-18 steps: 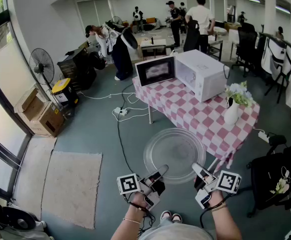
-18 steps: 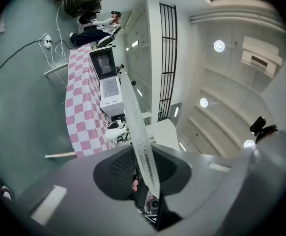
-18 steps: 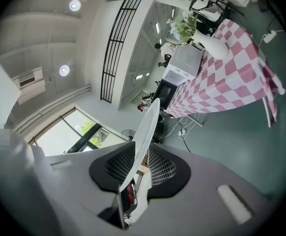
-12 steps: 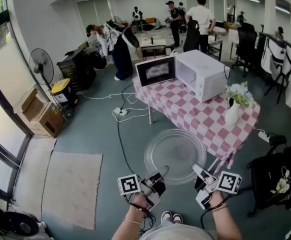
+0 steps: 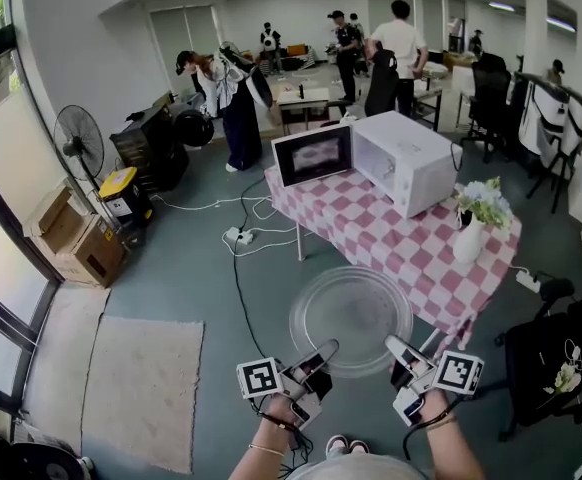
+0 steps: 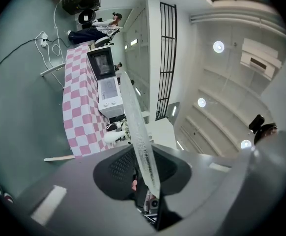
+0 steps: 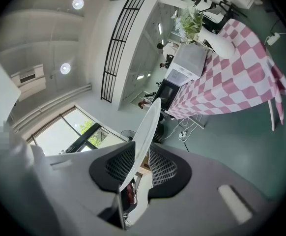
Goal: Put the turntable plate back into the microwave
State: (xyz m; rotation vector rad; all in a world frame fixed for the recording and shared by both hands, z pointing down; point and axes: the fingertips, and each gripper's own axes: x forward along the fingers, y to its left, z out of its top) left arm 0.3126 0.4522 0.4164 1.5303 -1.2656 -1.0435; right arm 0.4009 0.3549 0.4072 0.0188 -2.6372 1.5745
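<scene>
**Desk:** What are you seeing on your end?

**Operator:** I've got the round clear glass turntable plate [image 5: 351,318] up in the air, roughly level, carried between both claws. My left gripper [image 5: 323,352] has the near rim on its left side, and my right gripper [image 5: 397,347] has the near rim on its right side.

**Desk:** Are both actually clamped on it?

**Operator:** Yes. In the left gripper view the glass runs edge-on straight between the black ribbed pads [image 6: 116,168], and the jaws are drawn in on it. In the right gripper view it's the same: the rim sits between the pads [image 7: 163,166] and the jaws are closed on the plate. Neither claw holds anything else.

**Desk:** Where is the plate in relation to the oven?

**Operator:** Well apart from it. The boxy white microwave [image 5: 411,158] stands on the far end of the table with the pink-and-white checked cloth [image 5: 391,233]. Its dark-windowed door [image 5: 312,153] is swung open to the left. From the head view the plate hangs over the grey-green floor on my side of the table, and its far right rim overlaps the table's near edge in the picture. I can't tell whether it is actually above the cloth.

**Desk:** Anything else on the table?

**Operator:** A white vase with pale flowers [image 5: 469,236] stands near the right corner, to the right of the plate. Off to my left there's a standing fan [image 5: 79,140], cardboard boxes [image 5: 71,233] and a pale rug [image 5: 141,368] on the floor.
</scene>
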